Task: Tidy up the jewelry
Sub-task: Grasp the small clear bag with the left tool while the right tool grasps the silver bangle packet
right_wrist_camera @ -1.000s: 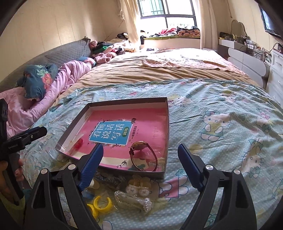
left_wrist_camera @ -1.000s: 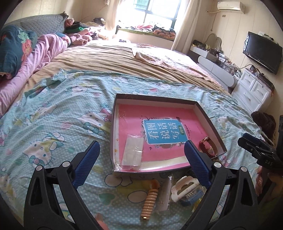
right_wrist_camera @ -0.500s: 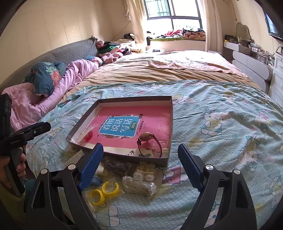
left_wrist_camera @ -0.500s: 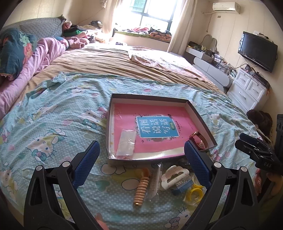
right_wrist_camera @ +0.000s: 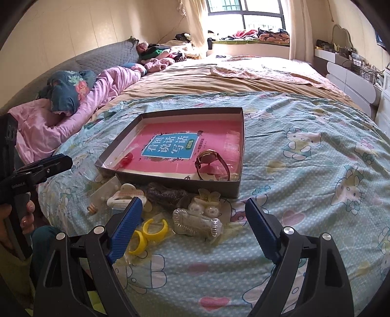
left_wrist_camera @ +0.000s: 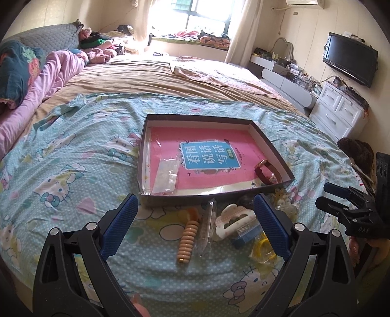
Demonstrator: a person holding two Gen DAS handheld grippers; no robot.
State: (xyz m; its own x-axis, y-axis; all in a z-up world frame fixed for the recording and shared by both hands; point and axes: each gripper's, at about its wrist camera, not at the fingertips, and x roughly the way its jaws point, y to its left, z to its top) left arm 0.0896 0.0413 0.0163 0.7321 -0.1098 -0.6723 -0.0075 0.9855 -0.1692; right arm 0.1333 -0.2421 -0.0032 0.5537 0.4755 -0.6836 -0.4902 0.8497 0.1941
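Both grippers spread wide, holding nothing: left gripper (left_wrist_camera: pixel 195 220), right gripper (right_wrist_camera: pixel 195 228). Box (right_wrist_camera: pixel 240 151) on bedspread (right_wrist_camera: pixel 316 170) at 12 o'clock; watch (right_wrist_camera: pixel 212 164) inside, near corner. Hair clips (right_wrist_camera: pixel 195 220) and bracelet (left_wrist_camera: pixel 186 240) beside box at 6 o'clock.

1. A large bed (left_wrist_camera: pixel 170 80) with a tan sheet fills the room.
2. Bright daylight enters the window (left_wrist_camera: pixel 207 9) behind cream curtains (right_wrist_camera: pixel 195 19).
3. A wall-mounted television (left_wrist_camera: pixel 349 62) hangs above a white dresser (left_wrist_camera: pixel 338 112).
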